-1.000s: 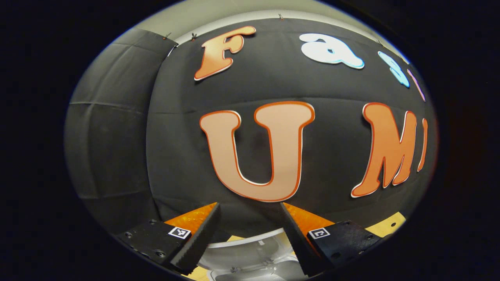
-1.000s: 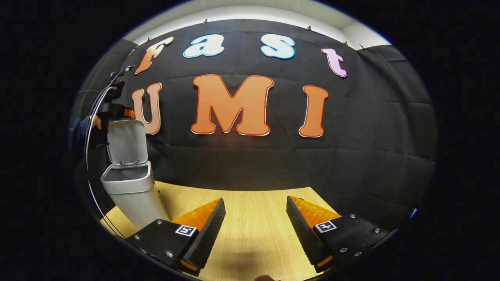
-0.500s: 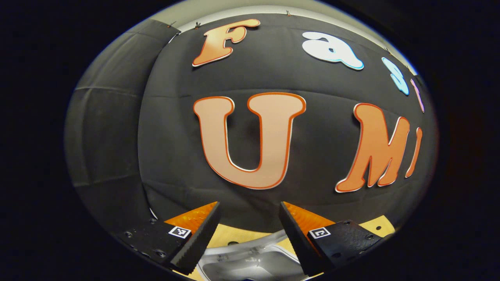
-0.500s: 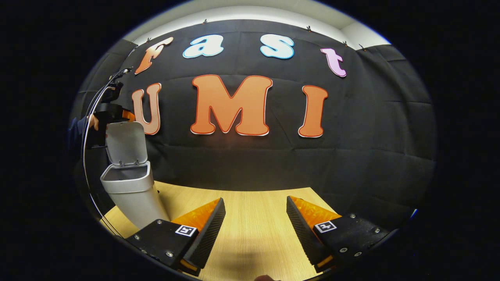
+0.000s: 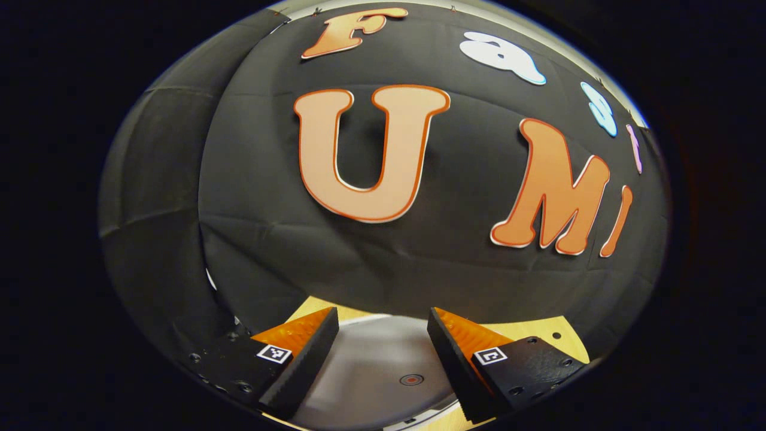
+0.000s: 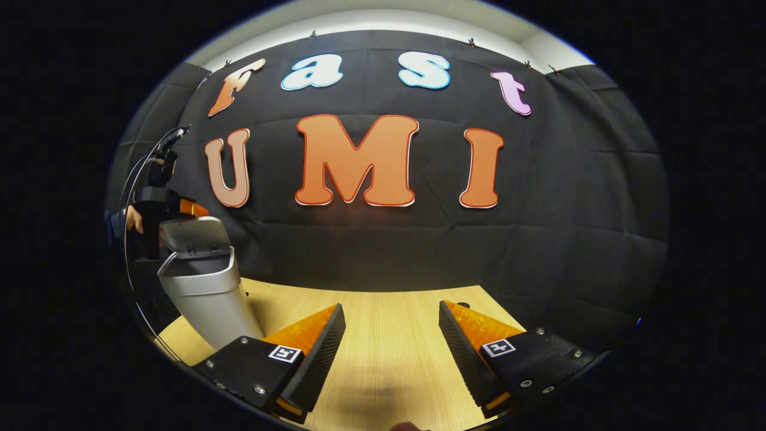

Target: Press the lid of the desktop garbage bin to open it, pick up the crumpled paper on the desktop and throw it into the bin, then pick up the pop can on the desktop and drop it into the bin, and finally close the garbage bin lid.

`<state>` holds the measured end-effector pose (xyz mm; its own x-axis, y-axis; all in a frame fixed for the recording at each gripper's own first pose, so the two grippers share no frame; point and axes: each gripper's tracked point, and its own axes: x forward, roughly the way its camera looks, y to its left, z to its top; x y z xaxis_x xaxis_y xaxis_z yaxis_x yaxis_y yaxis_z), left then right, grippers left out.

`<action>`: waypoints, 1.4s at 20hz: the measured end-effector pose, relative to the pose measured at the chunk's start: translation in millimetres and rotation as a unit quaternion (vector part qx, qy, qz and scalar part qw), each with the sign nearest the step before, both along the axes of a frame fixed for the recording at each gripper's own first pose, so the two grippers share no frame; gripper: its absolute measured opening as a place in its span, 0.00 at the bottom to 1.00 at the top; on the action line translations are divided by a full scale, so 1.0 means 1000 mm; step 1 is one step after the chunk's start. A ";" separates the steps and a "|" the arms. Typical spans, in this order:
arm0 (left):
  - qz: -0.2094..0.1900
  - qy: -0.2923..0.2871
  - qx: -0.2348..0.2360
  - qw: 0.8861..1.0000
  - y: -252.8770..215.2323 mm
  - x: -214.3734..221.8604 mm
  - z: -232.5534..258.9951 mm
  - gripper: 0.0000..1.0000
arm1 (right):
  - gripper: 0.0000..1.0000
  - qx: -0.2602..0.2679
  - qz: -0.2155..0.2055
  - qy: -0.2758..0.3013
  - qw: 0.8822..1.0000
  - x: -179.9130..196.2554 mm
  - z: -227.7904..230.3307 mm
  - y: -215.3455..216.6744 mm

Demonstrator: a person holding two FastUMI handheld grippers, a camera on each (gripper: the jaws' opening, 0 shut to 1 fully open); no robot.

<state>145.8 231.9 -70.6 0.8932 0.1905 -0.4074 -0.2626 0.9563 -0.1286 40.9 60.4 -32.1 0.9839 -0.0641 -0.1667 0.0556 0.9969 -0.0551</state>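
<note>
The grey desktop bin (image 6: 206,299) stands at the table's left end in the right gripper view. Its lid (image 6: 195,233) is tilted roughly halfway down over the bin's mouth. My left gripper (image 6: 187,208) sits just behind and above the lid, held by a hand (image 6: 130,218). In the left gripper view the lid's grey outer face (image 5: 371,365), with a small red dot, lies right under my left gripper (image 5: 383,317), whose jaws are open with nothing between them. My right gripper (image 6: 392,347) hovers open over the wooden table (image 6: 389,311), to the right of the bin.
The black cloth wall rises right behind the table's far edge (image 6: 359,291). A cable (image 6: 128,197) loops up from the left gripper. A strip of table with small holes (image 5: 547,332) shows past the lid.
The lid has swung from upright to about half shut. My left gripper has dropped and tipped forward with it, so the lid's outer face has replaced the bin's inside. The right gripper has stayed still.
</note>
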 end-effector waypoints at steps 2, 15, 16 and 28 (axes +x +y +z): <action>-0.001 0.013 -0.006 1.000 -0.005 -0.006 -0.015 0.94 | 0.94 0.003 -0.002 0.005 1.000 -0.001 -0.004 -0.003; 0.005 0.049 0.052 0.997 -0.022 -0.049 -0.052 0.96 | 0.94 0.009 -0.007 -0.006 1.000 0.004 0.000 -0.017; 0.008 0.054 0.053 0.997 -0.026 -0.055 -0.052 0.95 | 0.94 0.009 -0.005 -0.007 1.000 0.004 -0.001 -0.017; -0.009 0.033 0.071 0.997 -0.054 -0.077 -0.054 0.95 | 0.94 0.005 0.010 -0.009 1.000 0.006 0.000 -0.019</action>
